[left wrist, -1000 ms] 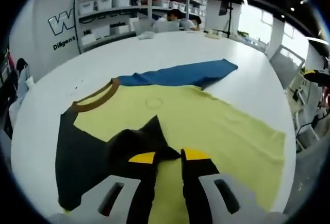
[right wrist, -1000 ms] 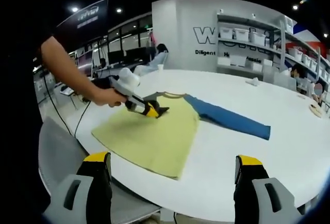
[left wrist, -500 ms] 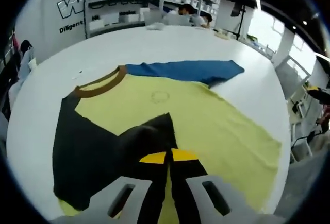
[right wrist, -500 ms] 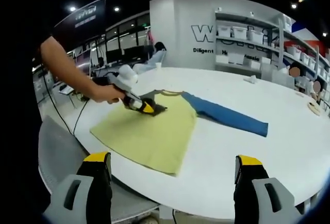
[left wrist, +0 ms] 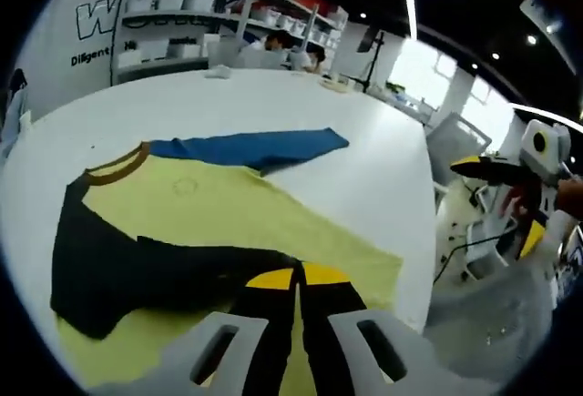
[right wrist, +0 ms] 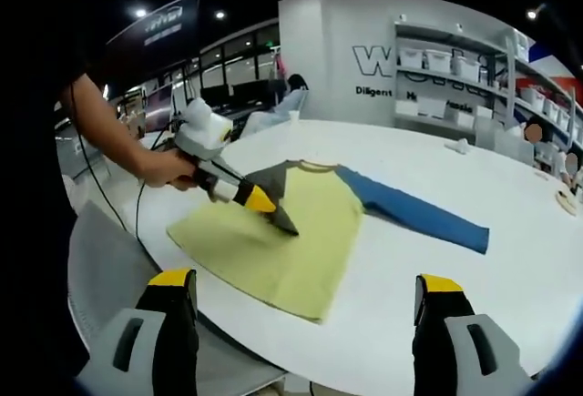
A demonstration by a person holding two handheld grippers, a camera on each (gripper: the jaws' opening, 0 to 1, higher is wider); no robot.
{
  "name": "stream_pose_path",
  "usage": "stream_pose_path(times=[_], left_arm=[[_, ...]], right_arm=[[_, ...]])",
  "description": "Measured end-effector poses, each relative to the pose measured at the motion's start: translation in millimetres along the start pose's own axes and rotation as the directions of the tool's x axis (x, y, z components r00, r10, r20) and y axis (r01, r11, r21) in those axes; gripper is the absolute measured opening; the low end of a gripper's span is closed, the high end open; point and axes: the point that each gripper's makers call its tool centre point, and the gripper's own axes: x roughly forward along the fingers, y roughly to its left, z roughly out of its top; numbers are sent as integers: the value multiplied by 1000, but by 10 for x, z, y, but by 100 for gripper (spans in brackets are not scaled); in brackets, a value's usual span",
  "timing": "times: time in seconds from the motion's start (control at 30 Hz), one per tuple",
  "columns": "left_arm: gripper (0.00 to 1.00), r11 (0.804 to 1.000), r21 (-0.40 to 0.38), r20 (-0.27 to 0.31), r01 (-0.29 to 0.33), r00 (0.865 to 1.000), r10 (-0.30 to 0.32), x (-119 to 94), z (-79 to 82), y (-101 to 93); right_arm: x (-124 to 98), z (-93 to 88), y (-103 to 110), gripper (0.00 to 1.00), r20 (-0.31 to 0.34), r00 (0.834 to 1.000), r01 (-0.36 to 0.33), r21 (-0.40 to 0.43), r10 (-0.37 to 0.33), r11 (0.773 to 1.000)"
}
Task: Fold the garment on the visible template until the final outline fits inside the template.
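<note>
Left gripper [left wrist: 296,277] jaws pinch black sleeve [left wrist: 137,264]; right gripper [right wrist: 305,298] jaws gape.

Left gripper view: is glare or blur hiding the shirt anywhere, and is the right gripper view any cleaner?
Left gripper view: windows blow out at upper right, fisheye bends the table, the shirt stays readable. Right gripper view: even light, shirt sharp, the left claw clear.

Garment [left wrist: 228,218]: soft matt cloth, yellow body, blue sleeve [left wrist: 250,147], black sleeve [left wrist: 137,273], ribbed brown collar [left wrist: 114,168]. Table [left wrist: 364,177]: smooth white, slight sheen. Left gripper [left wrist: 296,279]: matt black jaws with yellow tips, grey plastic mounts. Right gripper [right wrist: 305,309]: same finish. Far shelf bins [left wrist: 173,0]: white plastic.
</note>
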Motion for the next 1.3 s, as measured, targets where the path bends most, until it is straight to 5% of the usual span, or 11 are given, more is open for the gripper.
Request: stream_pose_path(times=[0.3, 0.5, 0.67, 0.9, 1.0, 1.17, 1.3], left_arm=[[6, 990, 111, -76, 90, 994, -81, 86, -269, -420], [6, 988, 112, -95, 104, 991, -93, 64, -295, -346], [6, 993, 44, -56, 113, 992, -111, -58, 8, -167], [6, 998, 40, -11, 50, 999, -50, -69, 381, 263], [6, 995, 101, -33, 20, 999, -17, 11, 410, 381], [6, 987, 151, 45, -56, 998, 49, 151, 676, 534], [6, 954, 272, 51, -126, 992, 116, 269, 758, 720]], right_arm=[[-61, -42, -37, 98, -14, 1000, 6, 4, -5, 1000], [-61, -21, -47, 97, -11, 1000, 7, 4, -7, 1000], [-25, -4, -9, 97, -8, 1000, 1, 4, -1, 1000], [44, -7, 75, 97, -11, 1000, -13, 3, 13, 1000], [53, -11, 95, 97, -15, 1000, -15, 1, 15, 1000], [47, -9, 94, 97, -21, 1000, -9, 0, 9, 1000], [35, -22, 79, 97, -28, 1000, 0, 1, 0, 1000]])
